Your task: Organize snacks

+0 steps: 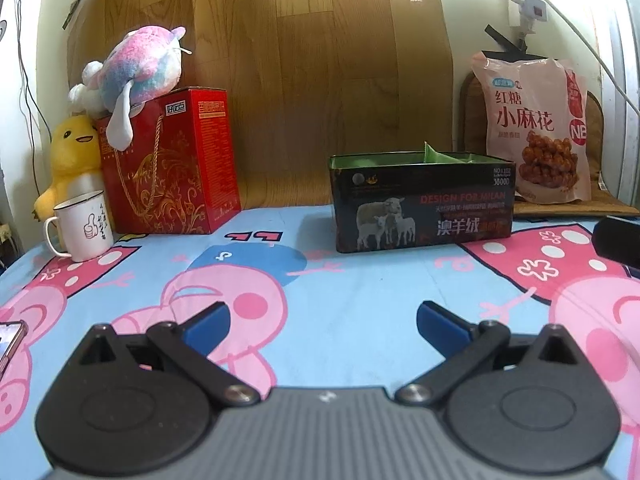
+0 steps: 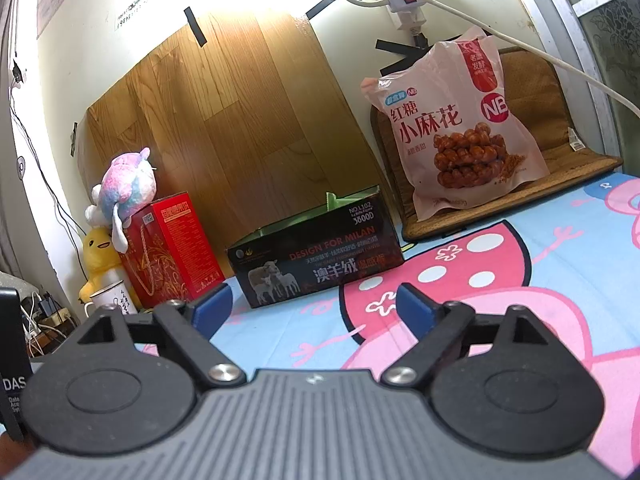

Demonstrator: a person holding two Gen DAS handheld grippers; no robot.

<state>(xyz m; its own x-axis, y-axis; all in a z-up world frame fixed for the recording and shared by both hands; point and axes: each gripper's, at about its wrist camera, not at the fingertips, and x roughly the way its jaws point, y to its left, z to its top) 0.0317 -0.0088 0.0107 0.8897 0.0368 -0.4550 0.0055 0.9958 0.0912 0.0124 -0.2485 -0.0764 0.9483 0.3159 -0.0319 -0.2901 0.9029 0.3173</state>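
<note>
Two hand-held tools hover over a cartoon-print bed sheet (image 1: 360,304), both with blue pads spread wide and nothing between them. The left tool (image 1: 322,322) faces an open dark box (image 1: 420,204) straight ahead, its long side turned across the view. A pink snack bag (image 2: 460,124) stands upright behind and right of the box, leaning against a woven mat, printed face forward, long axis vertical. The right tool (image 2: 314,306) appears nearer the bag, which lies ahead and to its right, well apart.
</note>
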